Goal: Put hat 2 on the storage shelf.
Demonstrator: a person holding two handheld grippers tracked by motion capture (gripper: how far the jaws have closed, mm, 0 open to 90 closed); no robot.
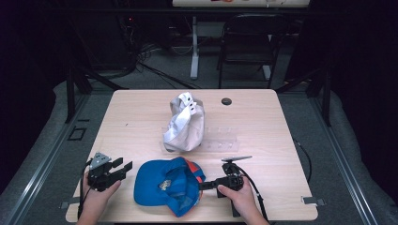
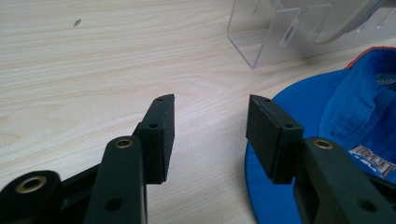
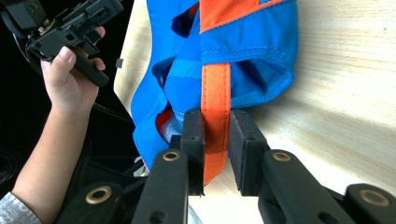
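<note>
Right gripper view has the right tool [image 3: 215,140] pinching the blue cap's [image 3: 243,51] orange strap [image 3: 216,93], soft, floppy fabric, while the left tool [image 2: 210,133] gapes wide.

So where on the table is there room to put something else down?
Bare wood lies left of the grey cap, up to the table edge, and right of the clear stand. The front is crowded: blue cap, left gripper, right gripper.

Clear stand [image 2: 299,35] cut off at the top edge, cap logo [image 2: 371,156] unreadable (partly behind the jaws)
</note>
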